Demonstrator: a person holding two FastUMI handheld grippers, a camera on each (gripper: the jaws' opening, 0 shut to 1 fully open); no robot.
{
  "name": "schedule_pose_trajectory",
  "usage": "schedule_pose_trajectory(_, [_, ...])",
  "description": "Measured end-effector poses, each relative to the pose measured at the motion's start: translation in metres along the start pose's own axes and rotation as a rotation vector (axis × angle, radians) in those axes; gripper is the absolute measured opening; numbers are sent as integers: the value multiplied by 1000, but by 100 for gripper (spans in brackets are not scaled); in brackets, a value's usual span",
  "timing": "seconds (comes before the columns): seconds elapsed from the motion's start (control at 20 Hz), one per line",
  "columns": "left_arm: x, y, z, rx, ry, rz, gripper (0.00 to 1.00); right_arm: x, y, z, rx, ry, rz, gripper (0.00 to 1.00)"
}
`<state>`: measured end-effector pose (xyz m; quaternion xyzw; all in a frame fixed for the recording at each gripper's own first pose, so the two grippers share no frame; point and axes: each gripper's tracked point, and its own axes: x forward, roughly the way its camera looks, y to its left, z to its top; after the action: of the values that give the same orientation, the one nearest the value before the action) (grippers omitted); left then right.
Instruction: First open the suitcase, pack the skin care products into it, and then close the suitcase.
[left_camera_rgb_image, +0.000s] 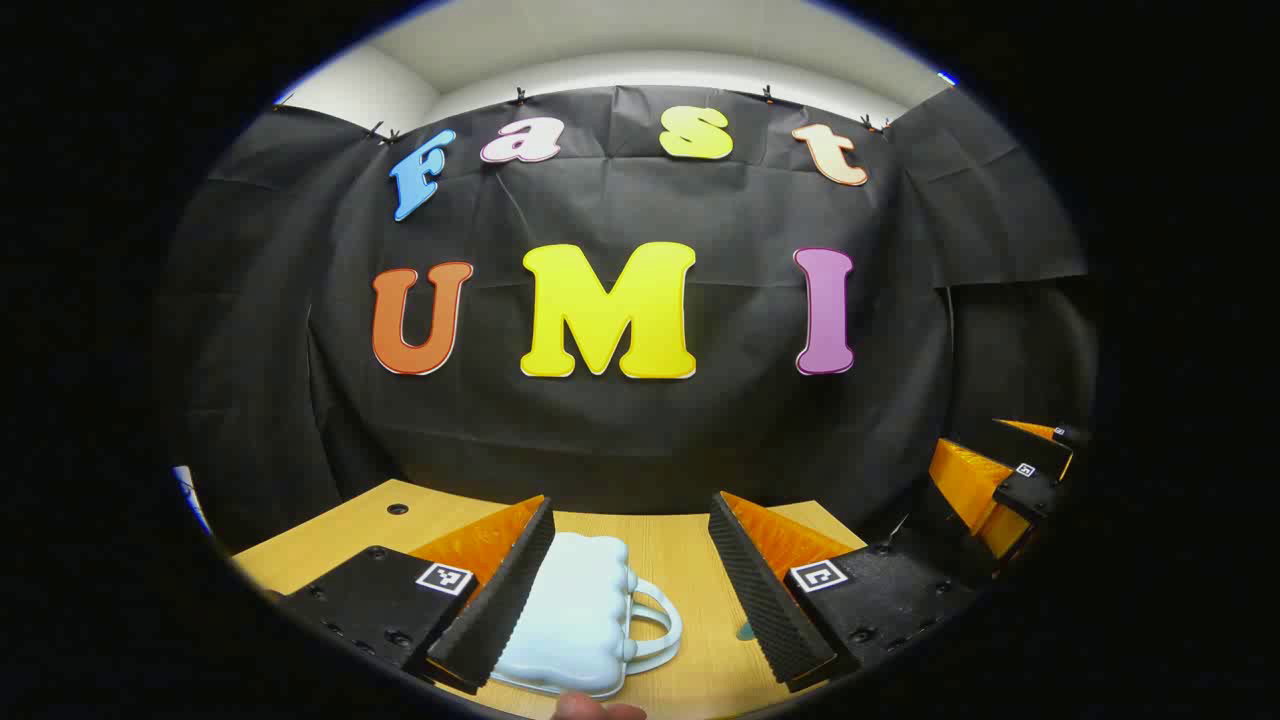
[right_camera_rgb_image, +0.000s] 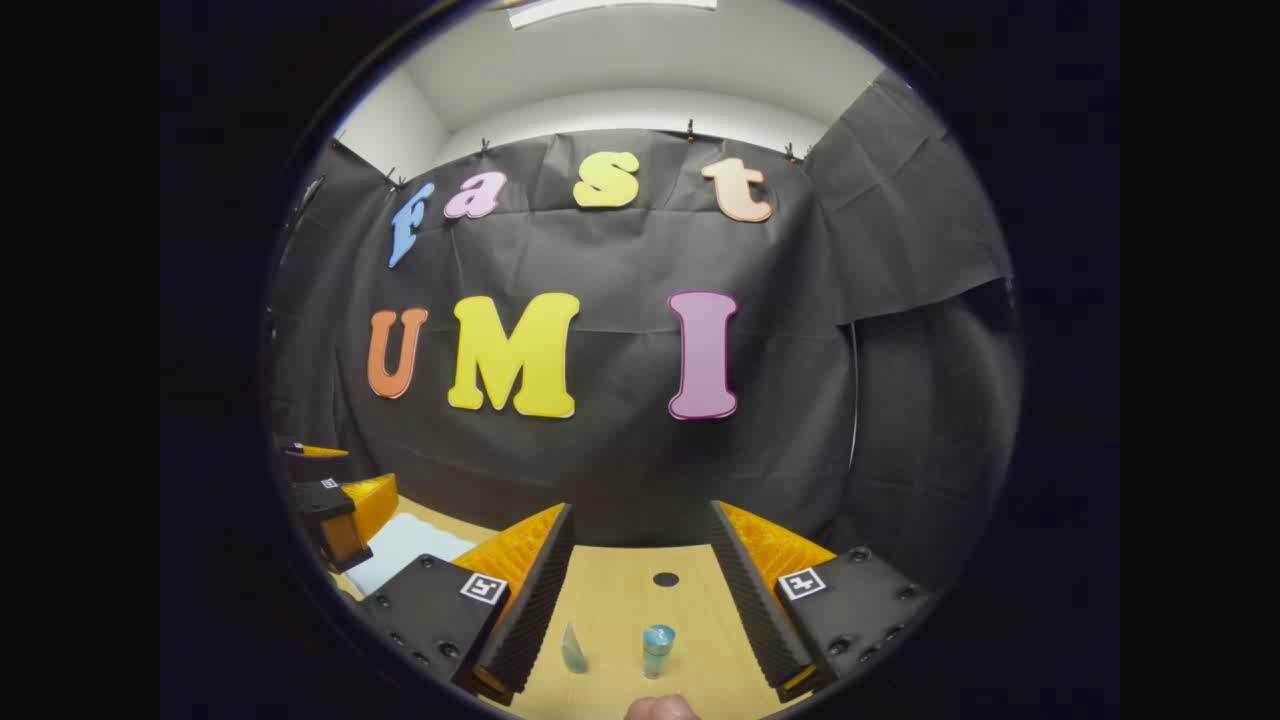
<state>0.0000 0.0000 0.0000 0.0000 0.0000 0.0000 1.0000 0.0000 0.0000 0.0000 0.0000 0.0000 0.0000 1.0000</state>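
Both grippers hovered low over the wooden table, jaws spread wide and holding nothing.

The left gripper (left_camera_rgb_image: 630, 590) faced the pale blue suitcase (left_camera_rgb_image: 575, 625), closed and flat on the table (left_camera_rgb_image: 680, 560), handle to its right. The right gripper (right_camera_rgb_image: 640, 600) pointed at a small clear bottle (right_camera_rgb_image: 574, 650) and a blue-capped bottle (right_camera_rgb_image: 657, 648) standing apart between its fingers; black cloth walled the booth.

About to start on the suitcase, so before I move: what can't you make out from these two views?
- Suitcase, left gripper view: its near edge is cut off by the view's bottom and its left side is behind the left gripper's finger, so no latch or zipper can be seen.
- Small clear bottle and blue-capped bottle, right gripper view: too small to identify the products.
- Table: near part hidden below both views.
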Motion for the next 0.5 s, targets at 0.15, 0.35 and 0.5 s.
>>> schedule_pose_trajectory(0.15, [-2, -5, 1, 6, -1, -14, 99, -1, 0, -3, -1, 10, 1, 80])
schedule_pose_trajectory(0.35, [-4, -5, 1, 21, -6, -10, 99, -4, -2, -2, -2, 12, 0, 78])
schedule_pose_trajectory(0.5, [-5, -4, 2, 23, -8, -7, 99, -6, -6, -2, -2, 10, -11, 77])
